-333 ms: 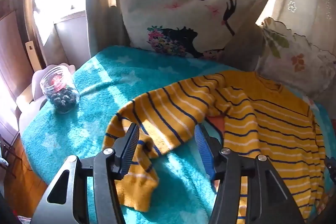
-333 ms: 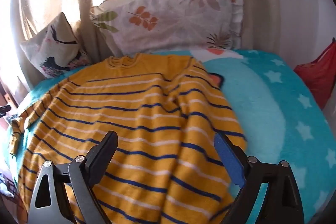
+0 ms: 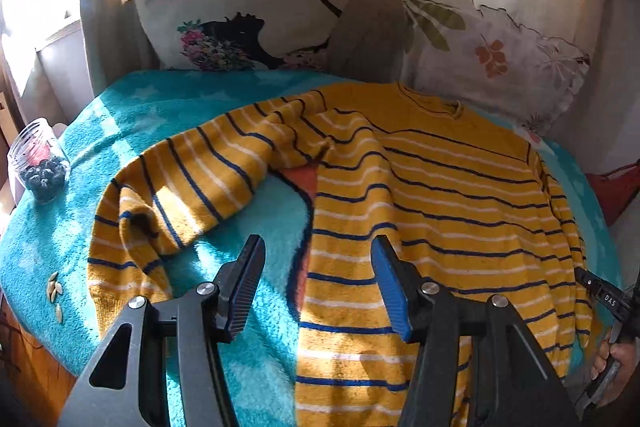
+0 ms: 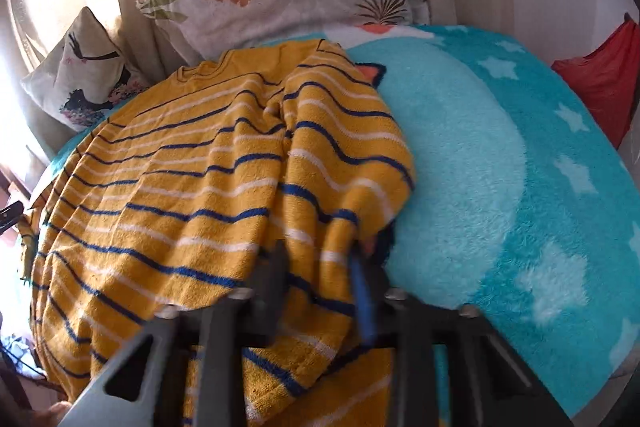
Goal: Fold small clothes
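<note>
A yellow sweater (image 3: pixel 440 195) with navy and white stripes lies on a teal star blanket (image 3: pixel 256 291), collar toward the pillows. Its left sleeve (image 3: pixel 180 187) bends out to the left with the cuff bunched. My left gripper (image 3: pixel 318 287) is open and empty, hovering over the sweater's left side edge. In the right wrist view the sweater (image 4: pixel 180 187) has its right sleeve (image 4: pixel 340 147) lying on the body. My right gripper (image 4: pixel 320 267) is shut on a fold of the sweater's right side and is blurred.
Two printed pillows (image 3: pixel 256 3) (image 3: pixel 492 55) lean against curtains at the back. A glass jar (image 3: pixel 38 163) stands at the blanket's left edge, with several seeds (image 3: pixel 54 291) nearby. A red cloth (image 4: pixel 600 75) lies at the far right.
My right gripper has closed on the sweater's right side and pulled the right sleeve over the body. My left gripper has shifted right, from the left sleeve to the sweater's body edge.
</note>
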{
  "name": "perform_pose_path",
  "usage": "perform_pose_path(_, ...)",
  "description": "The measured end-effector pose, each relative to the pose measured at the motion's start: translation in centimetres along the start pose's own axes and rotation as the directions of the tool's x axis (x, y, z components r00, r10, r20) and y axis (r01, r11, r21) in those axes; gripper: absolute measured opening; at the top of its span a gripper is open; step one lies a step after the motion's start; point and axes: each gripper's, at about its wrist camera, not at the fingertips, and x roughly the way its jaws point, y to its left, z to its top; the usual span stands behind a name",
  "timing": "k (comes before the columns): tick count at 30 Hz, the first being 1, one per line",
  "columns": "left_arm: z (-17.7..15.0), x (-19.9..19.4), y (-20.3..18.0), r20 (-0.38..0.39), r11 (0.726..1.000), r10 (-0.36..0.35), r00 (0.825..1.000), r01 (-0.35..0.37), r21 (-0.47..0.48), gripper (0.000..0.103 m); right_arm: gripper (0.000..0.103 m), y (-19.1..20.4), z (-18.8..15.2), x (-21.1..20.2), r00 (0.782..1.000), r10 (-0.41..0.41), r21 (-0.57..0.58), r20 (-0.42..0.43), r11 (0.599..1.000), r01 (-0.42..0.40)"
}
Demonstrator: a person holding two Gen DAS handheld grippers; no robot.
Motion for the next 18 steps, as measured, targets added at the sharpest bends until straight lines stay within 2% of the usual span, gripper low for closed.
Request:
perform_pose_path(1,0.0,0.0,-0.4,-0.008,1.0,-0.016,1.0,0.016,0.012,0.054,0.018,-1.0,0.3,-0.5,1.0,0.015,0.026,0.003,1.0,-0.015)
perform_pose_path(2,0.0,0.0,-0.9,0.0,0.999,-0.027,1.0,0.027,0.018,0.054,0.016,-2.2,0.8,-1.0,1.0,-0.018,0.04,0.006,0.999,0.018)
perform_pose_path(3,0.0,0.2,-1.6,0.016,0.999,-0.024,1.0,0.024,0.031,0.054,0.016,-3.3,1.3,-1.6,0.994,-0.107,0.038,0.02,0.994,0.107)
perform_pose_path(4,0.0,0.1,-1.9,0.005,0.999,-0.035,0.999,0.035,0.035,0.054,0.016,-4.4,1.9,-2.4,0.97,-0.237,0.025,0.048,0.971,0.236)
perform_pose_path(5,0.0,0.1,-2.4,0.006,0.998,-0.039,0.999,0.039,0.044,0.054,0.016,-5.6,2.5,-3.3,0.925,-0.371,0.015,0.083,0.928,0.371)
perform_pose_path(6,0.0,0.2,-2.8,0.004,0.998,-0.044,0.999,0.043,0.055,0.054,0.017,-6.9,3.7,-4.3,0.873,-0.482,0.008,0.073,0.876,0.483)
perform_pose_path(7,-0.1,0.3,-3.1,-0.002,0.997,-0.05,0.999,0.05,0.061,0.054,0.019,-7.4,5.4,-5.0,0.826,-0.564,-0.006,0.003,0.826,0.564)
perform_pose_path(8,-0.2,0.6,-3.4,-0.007,0.996,-0.055,0.998,0.056,0.065,0.054,0.029,-8.2,5.9,-5.1,0.801,-0.598,0.016,0.0,0.801,0.598)
perform_pose_path(9,-0.3,0.8,-3.7,-0.012,0.996,-0.059,0.998,0.06,0.068,0.055,0.044,-8.6,6.2,-5.0,0.792,-0.61,0.046,-0.016,0.791,0.61)
perform_pose_path(10,-0.4,1.2,-3.9,-0.006,0.995,-0.062,0.998,0.062,0.074,0.055,0.05,-9.0,6.1,-4.9,0.793,-0.608,0.081,-0.017,0.79,0.608)
perform_pose_path(11,-0.6,1.6,-4.0,-0.016,0.995,-0.064,0.998,0.065,0.076,0.055,0.057,-8.7,6.0,-5.1,0.805,-0.593,0.109,-0.005,0.8,0.59)
perform_pose_path(12,-0.8,2.0,-4.2,-0.028,0.995,-0.065,0.997,0.067,0.077,0.055,0.058,-7.8,5.8,-5.8,0.822,-0.57,0.12,0.018,0.817,0.564)
perform_pose_path(14,-1.2,2.9,-4.4,-0.051,0.994,-0.07,0.996,0.074,0.079,0.055,0.058,-5.0,5.4,-6.2,0.885,-0.462,0.126,0.057,0.883,0.452)
perform_pose_path(16,-1.6,3.7,-4.6,-0.068,0.993,-0.077,0.995,0.082,0.081,0.055,0.058,-2.9,4.8,-6.4,0.937,-0.328,0.109,0.117,0.942,0.316)
perform_pose_path(18,-2.1,4.1,-5.1,-0.071,0.993,-0.08,0.994,0.086,0.079,0.055,0.058,-0.7,4.3,-5.2,0.969,-0.213,0.072,0.127,0.976,0.205)
